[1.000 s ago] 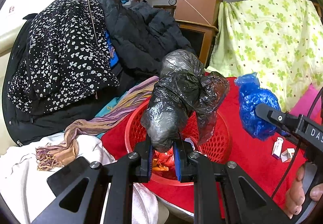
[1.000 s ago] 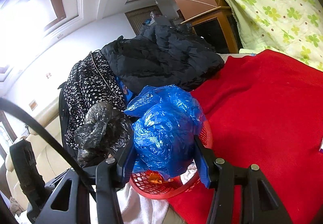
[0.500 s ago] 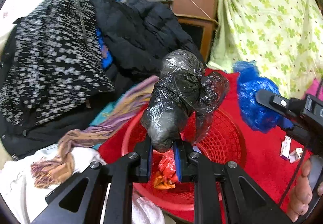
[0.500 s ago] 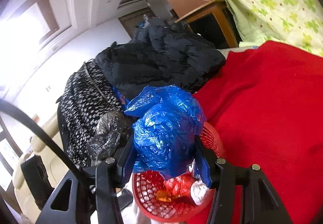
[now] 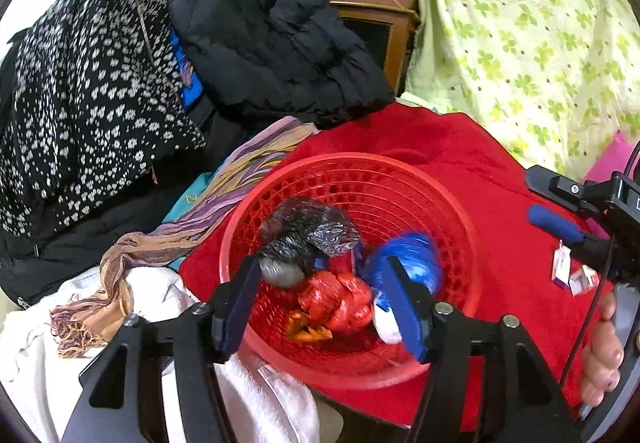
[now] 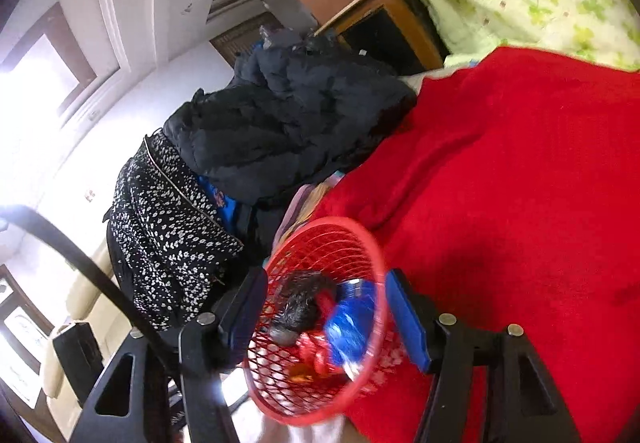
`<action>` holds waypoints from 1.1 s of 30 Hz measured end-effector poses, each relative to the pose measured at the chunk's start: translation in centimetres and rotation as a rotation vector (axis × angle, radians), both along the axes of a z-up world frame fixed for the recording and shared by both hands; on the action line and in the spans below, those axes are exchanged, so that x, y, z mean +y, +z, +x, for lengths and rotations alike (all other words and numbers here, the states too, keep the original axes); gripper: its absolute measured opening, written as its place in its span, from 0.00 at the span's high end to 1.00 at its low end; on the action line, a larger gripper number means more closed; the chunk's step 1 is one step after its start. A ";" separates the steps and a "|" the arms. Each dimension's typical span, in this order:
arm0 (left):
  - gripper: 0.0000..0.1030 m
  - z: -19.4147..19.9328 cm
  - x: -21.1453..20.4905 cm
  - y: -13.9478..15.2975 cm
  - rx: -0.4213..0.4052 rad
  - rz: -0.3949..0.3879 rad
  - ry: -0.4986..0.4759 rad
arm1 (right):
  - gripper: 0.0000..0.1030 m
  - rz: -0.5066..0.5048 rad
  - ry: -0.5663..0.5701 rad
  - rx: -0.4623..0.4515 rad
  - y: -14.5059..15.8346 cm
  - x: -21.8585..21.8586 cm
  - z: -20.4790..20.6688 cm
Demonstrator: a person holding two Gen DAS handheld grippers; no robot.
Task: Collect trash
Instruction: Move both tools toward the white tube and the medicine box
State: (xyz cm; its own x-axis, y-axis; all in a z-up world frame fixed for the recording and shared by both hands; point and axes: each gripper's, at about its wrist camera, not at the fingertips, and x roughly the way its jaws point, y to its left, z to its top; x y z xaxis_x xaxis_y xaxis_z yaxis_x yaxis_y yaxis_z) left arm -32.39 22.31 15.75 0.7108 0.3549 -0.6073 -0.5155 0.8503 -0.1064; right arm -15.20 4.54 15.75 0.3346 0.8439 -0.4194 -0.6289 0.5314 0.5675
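Note:
A red mesh basket [image 5: 452, 199] sits on the red blanket [image 5: 436, 139]. Inside it lie a crumpled black plastic bag [image 5: 304, 235], a blue plastic bag [image 5: 416, 263], a red bag [image 5: 336, 299] and a white scrap [image 5: 386, 323]. My left gripper [image 5: 326, 307] is open and empty just above the basket's near rim. My right gripper [image 6: 326, 317] is open and empty over the same basket [image 6: 372, 255]; the black bag [image 6: 298, 303] and blue bag [image 6: 352, 319] show between its fingers. The right gripper also shows at the right edge of the left wrist view [image 5: 560, 211].
A black jacket [image 5: 264, 43] and a black-and-white floral garment [image 5: 92, 91] are piled at the back left. A striped scarf [image 5: 188, 219] and white cloth [image 5: 152, 283] lie left of the basket. Small cartons [image 5: 572, 271] lie on the blanket at right. A green floral sheet [image 5: 528, 43] hangs behind.
Both grippers opened. The black bag dropped from the left gripper and the blue bag from the right gripper into the red basket.

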 end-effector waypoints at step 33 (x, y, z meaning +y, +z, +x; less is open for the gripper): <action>0.17 6.2 -20.4 6.8 0.006 0.431 -0.228 | 0.36 0.145 -0.443 0.008 -1.9 -31.5 5.5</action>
State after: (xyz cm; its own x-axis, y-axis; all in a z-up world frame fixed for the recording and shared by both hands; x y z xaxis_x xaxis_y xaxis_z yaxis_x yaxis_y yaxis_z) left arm -26.24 1.92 22.56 0.7964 0.4107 -0.4439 -0.3104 0.9076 0.2828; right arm -9.66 -26.98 13.90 0.6730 0.6707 -0.3118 -0.3548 0.6626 0.6596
